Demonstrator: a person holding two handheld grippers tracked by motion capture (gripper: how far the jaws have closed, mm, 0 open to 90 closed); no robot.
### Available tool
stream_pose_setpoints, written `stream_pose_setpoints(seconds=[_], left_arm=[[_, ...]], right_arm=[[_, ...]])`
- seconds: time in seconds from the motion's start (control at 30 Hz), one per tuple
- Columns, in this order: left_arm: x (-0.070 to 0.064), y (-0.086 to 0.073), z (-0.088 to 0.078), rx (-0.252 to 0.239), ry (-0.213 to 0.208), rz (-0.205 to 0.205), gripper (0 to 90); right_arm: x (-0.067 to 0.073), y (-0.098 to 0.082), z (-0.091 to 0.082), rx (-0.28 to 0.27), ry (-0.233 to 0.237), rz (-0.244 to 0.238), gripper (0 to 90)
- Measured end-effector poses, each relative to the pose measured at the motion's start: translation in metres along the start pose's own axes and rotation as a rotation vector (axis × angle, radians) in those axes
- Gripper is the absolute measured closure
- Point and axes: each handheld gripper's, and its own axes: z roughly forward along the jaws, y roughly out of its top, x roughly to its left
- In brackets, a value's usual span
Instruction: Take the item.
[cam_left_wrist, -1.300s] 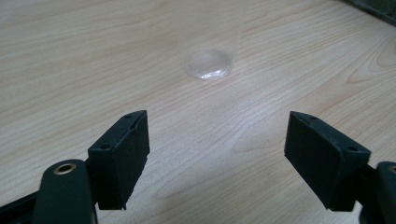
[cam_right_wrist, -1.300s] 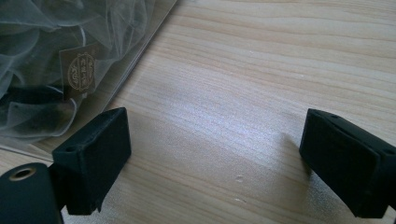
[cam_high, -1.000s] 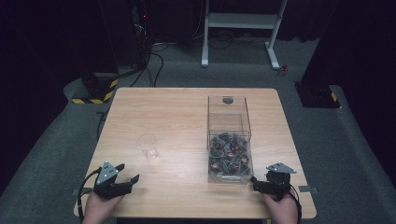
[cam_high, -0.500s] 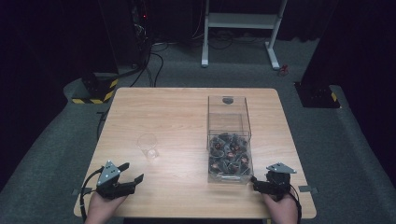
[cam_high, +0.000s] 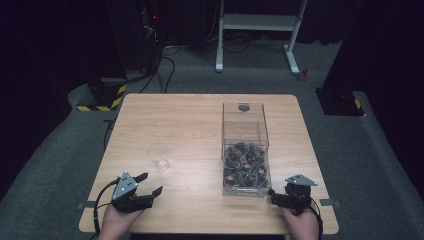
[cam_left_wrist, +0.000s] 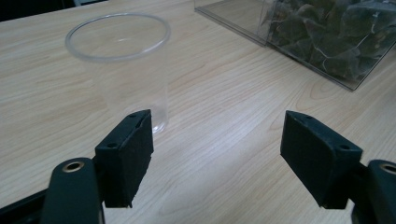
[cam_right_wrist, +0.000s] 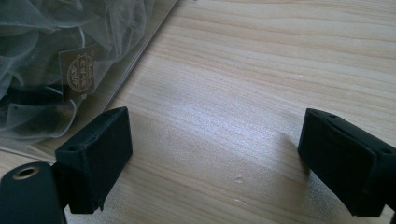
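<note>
My left gripper (cam_high: 148, 183) rests at the table's (cam_high: 200, 120) near edge, jaws spread wide and aimed at the empty clear plastic cup (cam_left_wrist: 122, 65) just ahead, probably lining up a grasp. My right gripper (cam_high: 274, 196) lies low with jaws apart and empty, just beside the near corner of the clear box (cam_high: 245, 150) of mesh sachets (cam_right_wrist: 42, 60).

- wooden table (cam_high: 190, 120), light grain, standing on grey carpet.
- clear plastic cup (cam_high: 158, 156), upright, left of centre.
- clear rectangular box (cam_high: 244, 148), right of centre, near end holding mesh sachets (cam_high: 245, 165).
</note>
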Motion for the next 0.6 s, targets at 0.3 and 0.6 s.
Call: stream_pose_setpoints(seconds=[0.3,0.6], left_arm=[[-0.003,0.018,0.008,0.008,-0.016,0.024,26.4],[-0.015,0.04,0.016,-0.019,-0.03,0.042,25.2]], right_arm=[[-0.004,0.0,-0.002,-0.011,0.01,0.015,14.7],[-0.006,-0.002,-0.003,-0.008,0.011,-0.009,14.4]])
